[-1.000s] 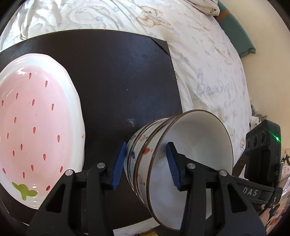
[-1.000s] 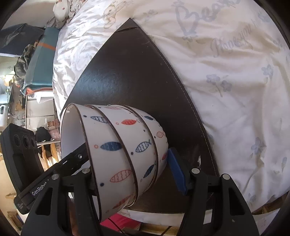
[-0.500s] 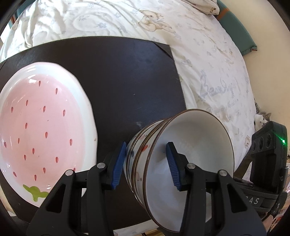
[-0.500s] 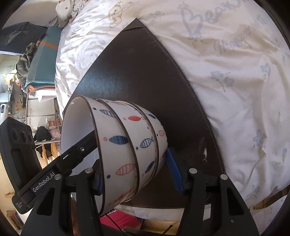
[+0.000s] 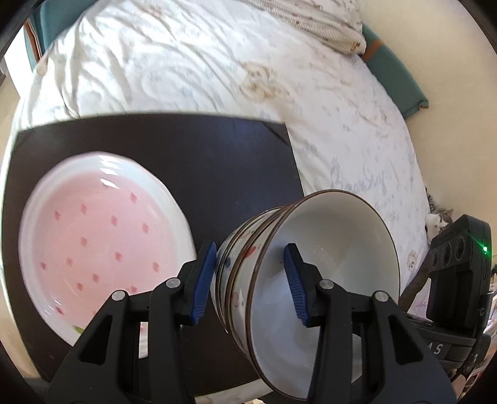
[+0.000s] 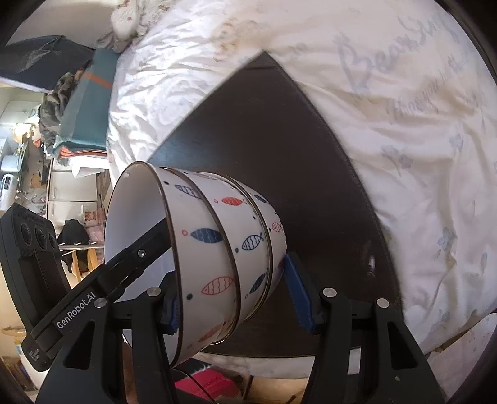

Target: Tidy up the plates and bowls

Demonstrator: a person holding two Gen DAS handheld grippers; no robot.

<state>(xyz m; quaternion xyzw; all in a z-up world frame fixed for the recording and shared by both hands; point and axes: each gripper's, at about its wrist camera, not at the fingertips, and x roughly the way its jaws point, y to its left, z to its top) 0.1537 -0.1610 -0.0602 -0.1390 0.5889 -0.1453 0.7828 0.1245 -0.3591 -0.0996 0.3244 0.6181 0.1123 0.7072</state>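
A stack of three nested white bowls with fish prints (image 5: pixel 323 258) (image 6: pixel 211 245) is held tilted on its side above the dark mat (image 5: pixel 192 155) (image 6: pixel 279 140). My left gripper (image 5: pixel 251 279) is shut on the stack, one finger outside its wall, one inside the top bowl. My right gripper (image 6: pixel 236 295) is shut on the stack from the opposite side. A large pink plate with red seed marks (image 5: pixel 102 245) lies flat on the mat at the left.
The mat lies on a bed with a white printed cover (image 5: pixel 217 62) (image 6: pixel 403 108). A striped pillow (image 5: pixel 310 21) is at the far end. A cat (image 5: pixel 438 217) sits beside the bed. Cluttered furniture (image 6: pixel 37 155) stands beyond the bed's edge.
Both grippers with the bowl stack have risen and pulled back from the mat. More of the bed and the whole plate now show. Both grips are unchanged.
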